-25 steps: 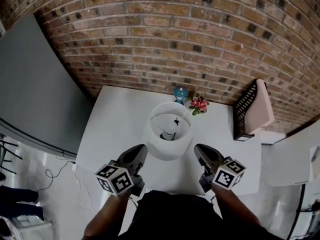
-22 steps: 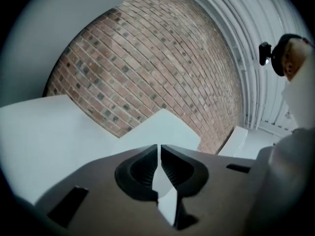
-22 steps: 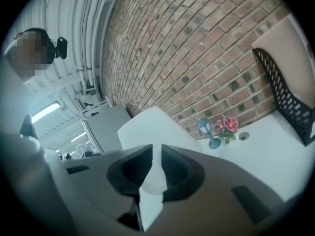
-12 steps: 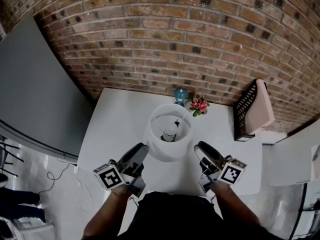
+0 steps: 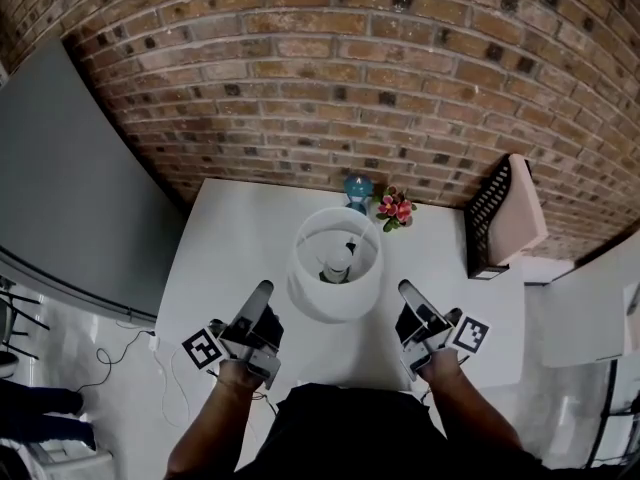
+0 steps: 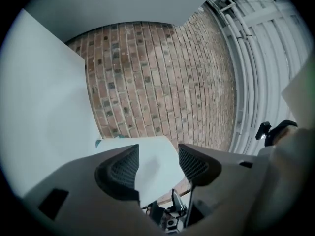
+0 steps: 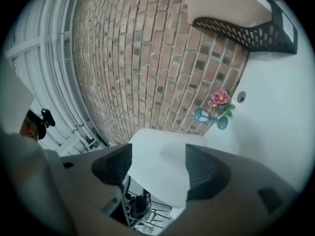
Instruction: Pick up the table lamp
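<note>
Brick wall [image 5: 400, 78] rises behind a white table [image 5: 225, 248], where the table lamp [image 5: 312, 290] stands upright near the middle with a gripper at each side of its shade.

From the head view alone, the bulb [image 5: 338, 264] shows down inside the open shade, and a black mesh rack [image 5: 488, 218] sits at the table's right edge. The left gripper [image 5: 262, 290] and right gripper [image 5: 404, 288] have just been opening. Each gripper view shows its jaws parted to a medium gap, with the white shade framed between the pads but untouched. Only the right gripper view adds the pink flowers [image 7: 220, 99] and the teal vase [image 7: 210, 118] against the wall.
</note>
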The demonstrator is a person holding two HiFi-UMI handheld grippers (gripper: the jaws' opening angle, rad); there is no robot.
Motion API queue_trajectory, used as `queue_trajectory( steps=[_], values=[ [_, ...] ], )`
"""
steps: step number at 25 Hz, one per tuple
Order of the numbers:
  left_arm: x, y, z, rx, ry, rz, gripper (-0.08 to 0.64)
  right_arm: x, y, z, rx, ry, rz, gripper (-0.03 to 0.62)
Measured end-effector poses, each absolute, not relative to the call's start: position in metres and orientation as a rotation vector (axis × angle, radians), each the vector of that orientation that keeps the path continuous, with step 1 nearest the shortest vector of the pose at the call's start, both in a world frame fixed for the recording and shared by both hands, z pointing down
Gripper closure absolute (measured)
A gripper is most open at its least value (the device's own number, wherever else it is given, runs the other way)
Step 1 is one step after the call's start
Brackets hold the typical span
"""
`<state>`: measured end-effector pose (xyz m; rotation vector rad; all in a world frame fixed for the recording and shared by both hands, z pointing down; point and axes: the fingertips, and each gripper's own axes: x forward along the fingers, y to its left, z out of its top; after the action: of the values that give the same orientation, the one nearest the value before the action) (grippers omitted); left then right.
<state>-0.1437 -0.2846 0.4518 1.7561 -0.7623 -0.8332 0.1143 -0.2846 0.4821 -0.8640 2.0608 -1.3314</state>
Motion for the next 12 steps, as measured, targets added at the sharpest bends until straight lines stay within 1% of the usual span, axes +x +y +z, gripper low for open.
queue_trajectory(
  steps=[2, 3, 4, 9, 12],
  values=[
    [-0.146, -0.286, 0.452, 1.756, -0.757, -0.847, 0.313, 0.115, -0.286, 0.483, -0.851, 2.037, -1.337, 0.242],
    [-0.144, -0.286, 0.453, 1.77, -0.755, -0.837, 0.302, 0.115, -0.287, 0.484, -0.847, 2.032, -1.335, 0.218],
    [-0.142, -0.285, 0.454, 1.789, -0.752, -0.819, 0.279, 0.115, -0.288, 0.484, -0.845, 2.031, -1.331, 0.201],
    [-0.137, -0.286, 0.471, 1.806, -0.763, -0.759, 0.224, 0.11, -0.292, 0.483, -0.811, 2.045, -1.305, 0.063],
    [-0.142, -0.289, 0.479, 1.772, -0.778, -0.787, 0.208, 0.107, -0.294, 0.485, -0.799, 2.064, -1.302, 0.025]
  ],
)
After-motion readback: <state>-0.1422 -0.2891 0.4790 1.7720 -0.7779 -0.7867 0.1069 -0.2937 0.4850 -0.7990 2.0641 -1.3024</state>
